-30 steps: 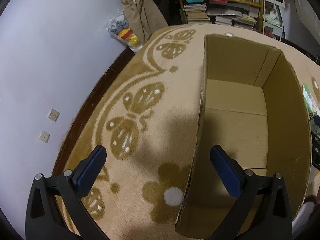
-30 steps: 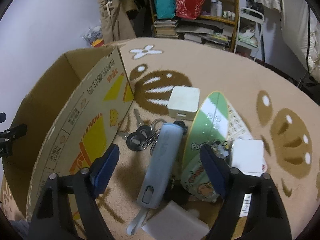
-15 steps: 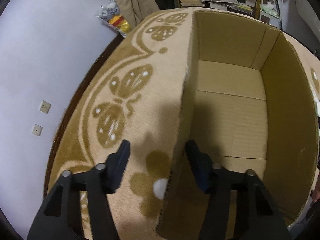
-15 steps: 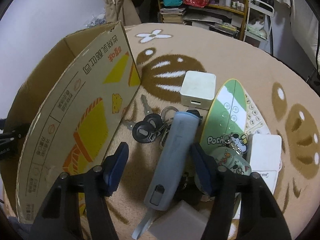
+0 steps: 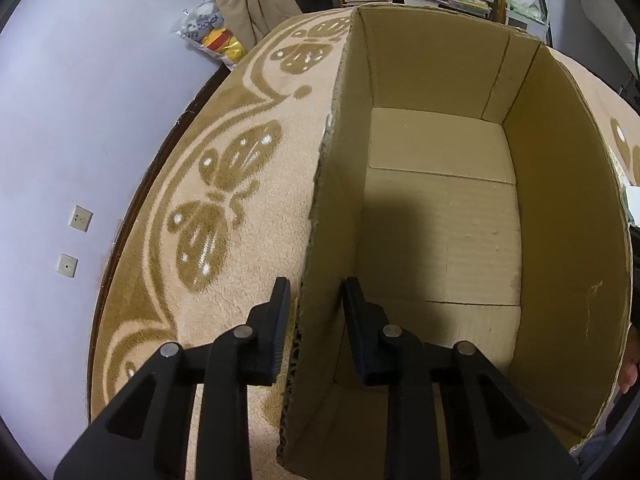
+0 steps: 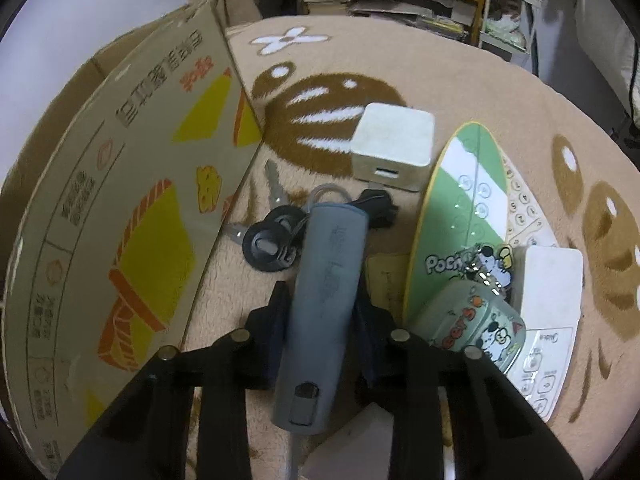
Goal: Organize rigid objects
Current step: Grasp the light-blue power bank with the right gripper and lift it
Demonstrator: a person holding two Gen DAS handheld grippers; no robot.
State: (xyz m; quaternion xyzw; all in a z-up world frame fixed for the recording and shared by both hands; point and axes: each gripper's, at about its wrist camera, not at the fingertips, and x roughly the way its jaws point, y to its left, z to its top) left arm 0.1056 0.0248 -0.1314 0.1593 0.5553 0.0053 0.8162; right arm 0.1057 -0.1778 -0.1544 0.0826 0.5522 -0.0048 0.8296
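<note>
An open cardboard box (image 5: 568, 240) stands on the rug with nothing inside. My left gripper (image 5: 316, 300) straddles its left wall near the near corner, one finger outside and one inside, shut on that wall. In the right wrist view the box's printed outer side (image 6: 140, 200) is on the left. A long grey case (image 6: 332, 248) lies lengthwise on the rug beside it. My right gripper (image 6: 322, 308) is shut on the case's middle, a finger pressed to each side.
Around the case lie a bunch of keys (image 6: 272, 240), a white cube charger (image 6: 394, 146), a green oval calculator (image 6: 460, 208), a cartoon earbud case (image 6: 476, 328), a white remote (image 6: 548, 292) and a grey block (image 6: 356, 440). Shelves stand behind.
Both grippers have gone from wide open to shut. The left moved forward over the box wall and clamped it. The right moved down over the grey case and clamped it.
</note>
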